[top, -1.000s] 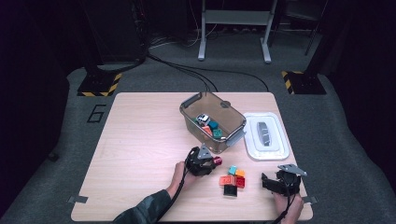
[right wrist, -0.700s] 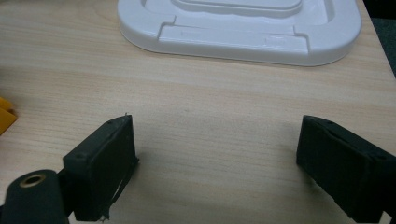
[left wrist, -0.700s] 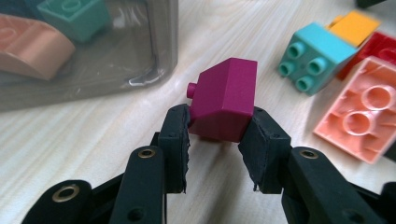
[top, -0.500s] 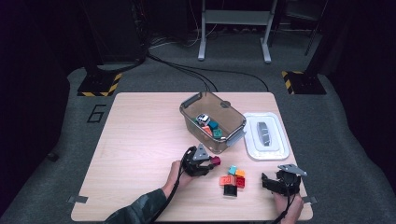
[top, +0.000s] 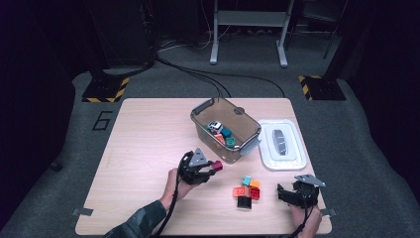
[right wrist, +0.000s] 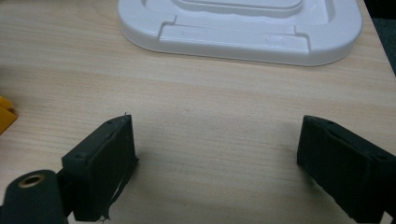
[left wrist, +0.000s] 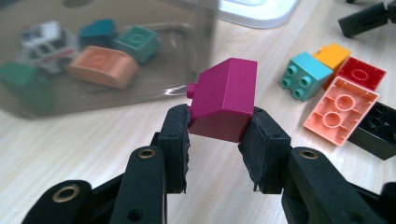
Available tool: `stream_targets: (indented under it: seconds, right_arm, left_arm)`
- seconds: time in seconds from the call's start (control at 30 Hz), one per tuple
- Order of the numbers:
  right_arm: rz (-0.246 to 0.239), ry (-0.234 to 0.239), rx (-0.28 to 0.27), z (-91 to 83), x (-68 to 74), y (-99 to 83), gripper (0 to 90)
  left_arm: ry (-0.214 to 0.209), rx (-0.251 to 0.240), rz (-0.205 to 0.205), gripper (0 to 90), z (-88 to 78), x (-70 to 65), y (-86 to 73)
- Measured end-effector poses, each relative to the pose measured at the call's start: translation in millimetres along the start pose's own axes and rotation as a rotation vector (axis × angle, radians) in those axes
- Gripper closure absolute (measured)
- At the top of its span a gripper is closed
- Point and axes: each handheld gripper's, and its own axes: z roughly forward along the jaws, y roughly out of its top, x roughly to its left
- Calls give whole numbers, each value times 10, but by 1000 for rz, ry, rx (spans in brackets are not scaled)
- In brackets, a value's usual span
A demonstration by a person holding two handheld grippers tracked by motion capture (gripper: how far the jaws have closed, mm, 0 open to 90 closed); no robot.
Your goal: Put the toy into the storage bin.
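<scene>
Clamped between the left gripper's two black pads is a magenta brick — one pad on each side face, its single stud pointing left toward the clear bin. Against the earlier high views, that gripper has come up off the wooden table and shifted a little farther and to the right, so the brick now hangs in the air just short of the bin's near wall instead of low beside the loose bricks. The left forearm reaches in from the near edge, the hand angled up and to the right.

Far to the right, the right gripper rests where it was, near the table's front right corner, level and pointing left — its jaws spread wide with only bare table between them.

Loose bricks lie between the two grippers, and the white lid sits just right of the bin.
</scene>
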Motion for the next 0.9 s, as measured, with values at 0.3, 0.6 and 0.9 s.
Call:
stream_targets:
  seconds: [0.3,0.6,0.9]
  right_arm:
    - [-9,3,-3,5,-4,1,104]
    - [-11,5,-2,4,-1,1,102]
    - [-12,5,-3,5,-4,1,101]
  left_arm:
    - [33,2,1,626,-109,168,34]
    - [56,-15,-26,626,-241,305,68]
    - [85,-38,-44,626,-422,519,240]
